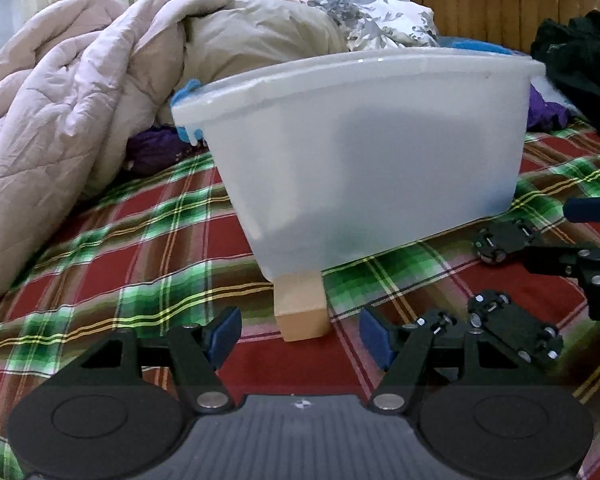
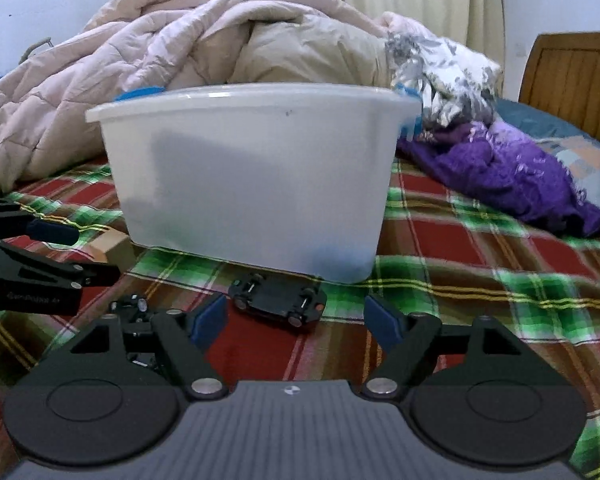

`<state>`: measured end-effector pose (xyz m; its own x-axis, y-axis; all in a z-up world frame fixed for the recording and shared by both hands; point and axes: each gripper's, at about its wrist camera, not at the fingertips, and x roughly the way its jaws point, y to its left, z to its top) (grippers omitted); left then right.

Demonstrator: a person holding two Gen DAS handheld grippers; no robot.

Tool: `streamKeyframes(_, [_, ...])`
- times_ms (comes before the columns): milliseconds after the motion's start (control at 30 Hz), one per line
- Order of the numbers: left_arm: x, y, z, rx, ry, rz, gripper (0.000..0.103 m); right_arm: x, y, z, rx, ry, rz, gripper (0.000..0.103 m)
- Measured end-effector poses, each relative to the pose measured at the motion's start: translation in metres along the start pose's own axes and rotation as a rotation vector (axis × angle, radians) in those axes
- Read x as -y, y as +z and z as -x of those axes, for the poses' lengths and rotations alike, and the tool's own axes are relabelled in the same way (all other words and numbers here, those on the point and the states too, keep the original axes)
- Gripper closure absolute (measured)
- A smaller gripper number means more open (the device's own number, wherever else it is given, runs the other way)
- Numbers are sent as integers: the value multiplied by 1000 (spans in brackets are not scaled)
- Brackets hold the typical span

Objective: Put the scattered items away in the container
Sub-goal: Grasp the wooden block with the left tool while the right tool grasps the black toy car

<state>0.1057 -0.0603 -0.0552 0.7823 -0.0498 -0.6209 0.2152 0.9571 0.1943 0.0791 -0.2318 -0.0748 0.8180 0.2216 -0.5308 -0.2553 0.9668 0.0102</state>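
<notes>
A translucent white bin point(image 1: 360, 140) point(image 2: 252, 176) stands on the plaid bedsheet point(image 1: 120, 240). A wooden block point(image 1: 302, 308) point(image 2: 112, 246) lies against the bin's near corner, just ahead of my left gripper point(image 1: 300, 338), which is open with its blue pads either side of the block's near end, apart from it. An upside-down black toy car point(image 2: 278, 300) point(image 1: 496, 246) rests in front of the bin, just beyond my right gripper point(image 2: 296, 320), also open. A second overturned black car point(image 1: 512, 328) point(image 2: 134, 308) lies between the two grippers, partly hidden in the right wrist view.
A crumpled pink quilt point(image 1: 80, 100) is heaped behind and left of the bin. A purple garment point(image 2: 500, 172) and a floral cloth point(image 2: 440, 68) lie to its right. A wooden headboard point(image 1: 500, 4) and a dark garment point(image 1: 580, 64) are at the far right.
</notes>
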Motion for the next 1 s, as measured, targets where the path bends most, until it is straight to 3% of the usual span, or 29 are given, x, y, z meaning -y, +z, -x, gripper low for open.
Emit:
streamKeyframes(267, [5,-1,-15,-13,2,3,34,-12,2,-27,-26,26,-16,25])
streamKeyframes(367, [6,0,-19,-13,8,3,34,-16,3,-36,-50,-3,-16,25])
streamKeyframes(533, [5,1,-23,-8,-28,14,51,-13,0,-39,-69,-18,-43,26])
streamKeyframes(633, [9,1,-21,2,-34,-7,67,-11,0,-40,-69,-18,-60,26])
streamKeyframes(667, [9,1,-20,4,-35,-12,69,-10,0,-40,-69,-15,-64,26])
streamKeyframes(700, [10,0,-19,6,-34,-14,69,-10,-1,-40,-67,-8,-66,34])
streamKeyframes(1000, [5,4,2,-10,-57,-9,70,-3,3,-22,-49,16,-115,35])
